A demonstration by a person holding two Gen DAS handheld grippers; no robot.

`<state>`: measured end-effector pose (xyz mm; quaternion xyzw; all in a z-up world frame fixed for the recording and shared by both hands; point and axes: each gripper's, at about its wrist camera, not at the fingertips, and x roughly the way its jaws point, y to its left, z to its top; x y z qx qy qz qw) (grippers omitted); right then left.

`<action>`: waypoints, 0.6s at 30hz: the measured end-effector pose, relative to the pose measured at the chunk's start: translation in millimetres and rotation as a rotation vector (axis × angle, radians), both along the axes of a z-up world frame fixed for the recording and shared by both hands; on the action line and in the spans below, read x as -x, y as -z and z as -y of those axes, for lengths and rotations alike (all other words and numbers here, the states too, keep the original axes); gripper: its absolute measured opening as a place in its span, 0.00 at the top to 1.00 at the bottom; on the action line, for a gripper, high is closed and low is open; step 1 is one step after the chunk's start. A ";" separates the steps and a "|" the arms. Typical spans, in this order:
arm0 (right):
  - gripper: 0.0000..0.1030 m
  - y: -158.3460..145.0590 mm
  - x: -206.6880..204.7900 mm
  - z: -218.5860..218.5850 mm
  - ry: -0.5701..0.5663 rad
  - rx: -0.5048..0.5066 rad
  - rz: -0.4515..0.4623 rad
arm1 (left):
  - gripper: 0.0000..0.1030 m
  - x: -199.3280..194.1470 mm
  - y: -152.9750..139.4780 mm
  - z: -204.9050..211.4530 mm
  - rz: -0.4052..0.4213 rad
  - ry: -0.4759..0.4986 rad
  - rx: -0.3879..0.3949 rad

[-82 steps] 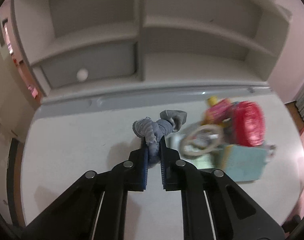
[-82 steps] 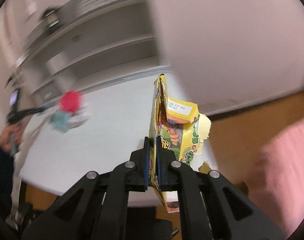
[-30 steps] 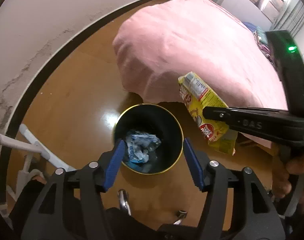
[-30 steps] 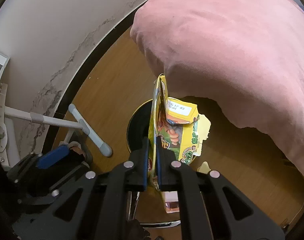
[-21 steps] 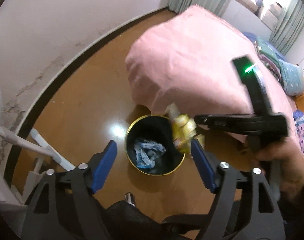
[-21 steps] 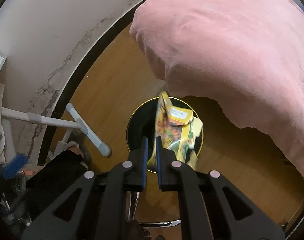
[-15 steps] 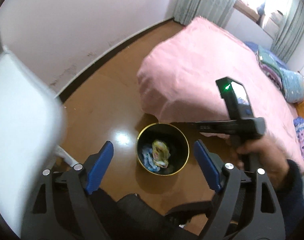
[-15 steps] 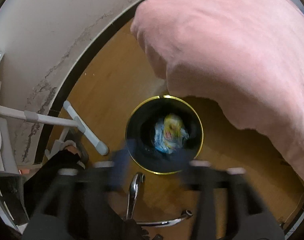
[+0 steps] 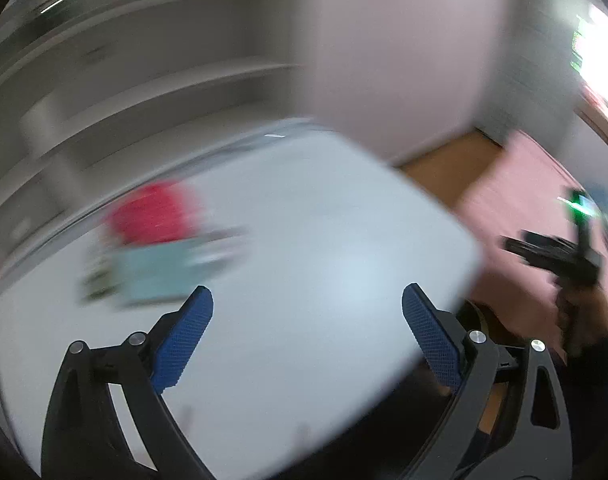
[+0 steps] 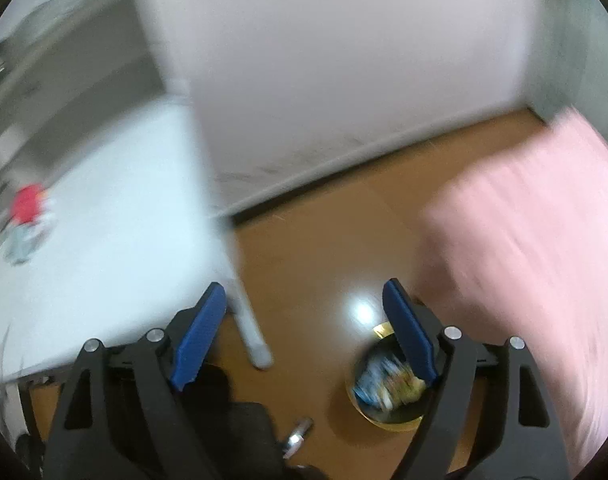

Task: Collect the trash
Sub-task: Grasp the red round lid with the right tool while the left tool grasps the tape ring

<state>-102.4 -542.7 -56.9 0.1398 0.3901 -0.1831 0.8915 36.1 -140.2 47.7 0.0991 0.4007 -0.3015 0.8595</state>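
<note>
Both views are motion-blurred. My left gripper (image 9: 305, 320) is open and empty above the white table (image 9: 304, 248). My right gripper (image 10: 304, 312) is open and empty above the wooden floor (image 10: 311, 248). The round black bin with a gold rim (image 10: 387, 420) stands on the floor at the lower right of the right wrist view, holding crumpled blue and yellow wrappers (image 10: 387, 376). The right gripper also shows in the left wrist view (image 9: 551, 256), held in a hand at the right.
A red object (image 9: 152, 212) on pale teal items (image 9: 156, 276) lies on the table's far left side; it also shows small in the right wrist view (image 10: 26, 196). A pink bed (image 10: 543, 240) fills the right. A white table leg (image 10: 248, 320) stands near the bin. Grey shelves (image 9: 144, 60) back the table.
The left gripper let its grey wad fall into the bin, then the right gripper dropped the yellow wrapper in and opened. Both views have swung up from the bin toward the table.
</note>
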 end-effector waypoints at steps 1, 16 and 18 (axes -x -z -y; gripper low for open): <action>0.23 -11.8 -13.8 -24.4 -0.067 0.016 0.021 | 0.10 -12.6 -1.5 -30.8 0.006 -0.073 0.000; 0.22 -60.7 -188.5 -278.3 -0.693 -0.065 0.048 | 0.10 -39.1 34.5 -242.0 -0.050 -0.496 0.029; 0.22 -58.2 -198.0 -287.8 -0.700 -0.054 0.047 | 0.10 -43.0 36.5 -242.4 -0.057 -0.489 0.033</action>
